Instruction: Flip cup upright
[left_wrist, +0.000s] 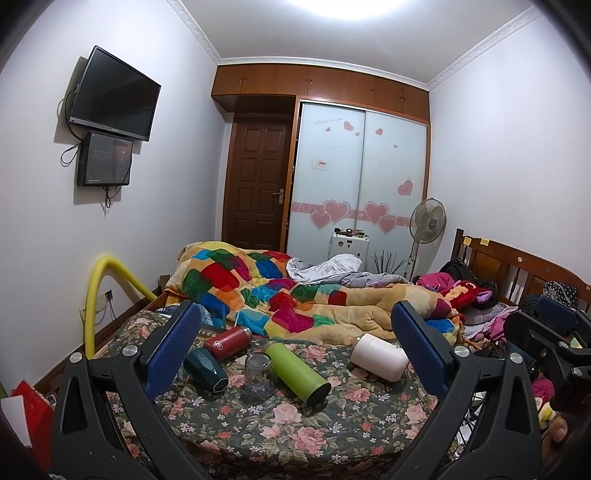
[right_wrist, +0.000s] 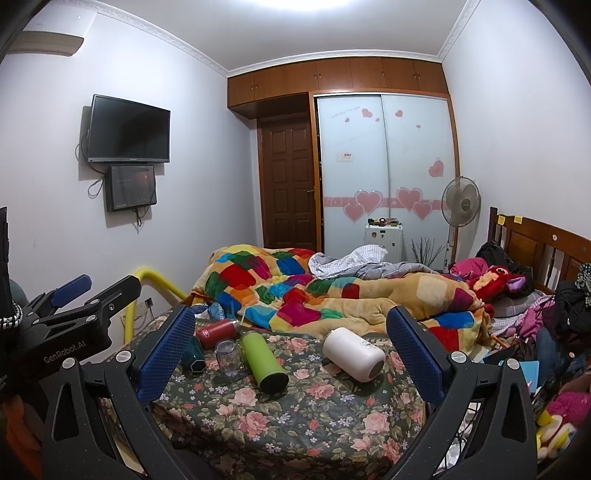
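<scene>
**Five cups on the floral bedspread, both tongs spread wide and empty**

Left wrist view: the left gripper has its two blue-padded fingers far apart, with nothing between them but open air above the floral bedspread. Ahead of the fingers lie the cups. The clear glass cup stands mouth-down, near the middle of the gap and somewhat toward the left finger. Just to its right the green bottle lies on its side, its dark end pointing toward the camera. The dark teal cup lies tipped over close beside the left finger. The red flask lies on its side behind the teal one, next to the edge of the patchwork quilt. The white cup lies on its side near the right finger. None of them touches the gripper. At the far right edge the right gripper shows in part.

Right wrist view: the right gripper is likewise spread wide, holding nothing. The white cup lies between its fingers, right of centre, its mouth turned toward the camera. The green bottle lies left of centre, and the clear glass cup sits just beyond it toward the left finger. The dark teal cup is partly hidden behind that finger, and the red flask lies farther back. The left gripper appears at the left edge, its fingers apart.
</scene>
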